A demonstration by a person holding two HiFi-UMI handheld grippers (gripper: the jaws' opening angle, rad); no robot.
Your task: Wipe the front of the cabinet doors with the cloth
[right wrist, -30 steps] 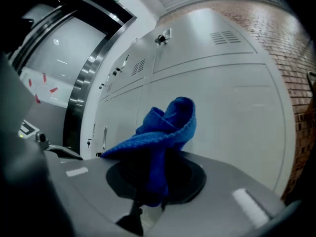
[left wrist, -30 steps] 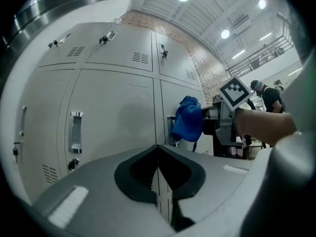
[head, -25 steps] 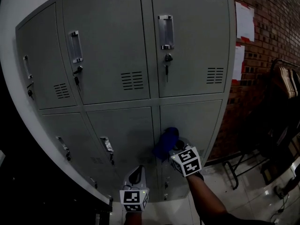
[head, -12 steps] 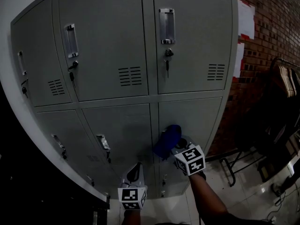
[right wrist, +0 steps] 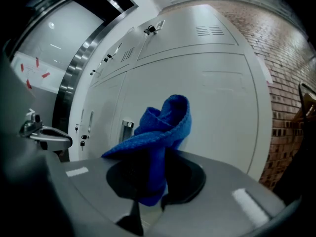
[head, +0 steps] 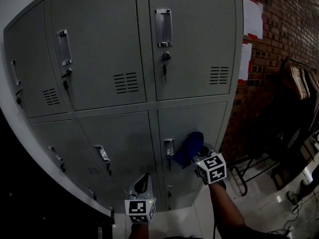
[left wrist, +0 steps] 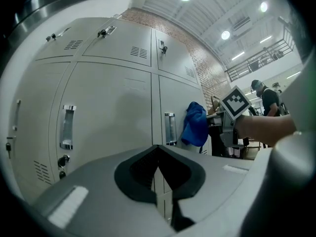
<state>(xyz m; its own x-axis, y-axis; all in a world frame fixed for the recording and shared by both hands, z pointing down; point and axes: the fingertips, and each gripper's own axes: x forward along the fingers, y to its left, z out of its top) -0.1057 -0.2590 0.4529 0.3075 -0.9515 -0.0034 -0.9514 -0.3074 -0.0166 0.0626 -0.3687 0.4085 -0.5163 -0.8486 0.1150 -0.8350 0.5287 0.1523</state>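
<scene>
At lower right door point(head: 209, 126): right gripper point(head: 199, 158) jaws pinching cloth point(head: 189, 147), apparently touching it; left gripper point(head: 143, 184) jaws pressed together.

Glossy pale floor point(head: 264, 208): grey locker cabinet point(head: 199, 34) stands on it; dark metal frame legs point(head: 249, 164) just beside.

Your cloth point(head: 189, 147) hides part of the lower right door point(head: 205, 121); it perhaps touches the panel. The top of the cabinet point(head: 99, 44) is cut off.
</scene>
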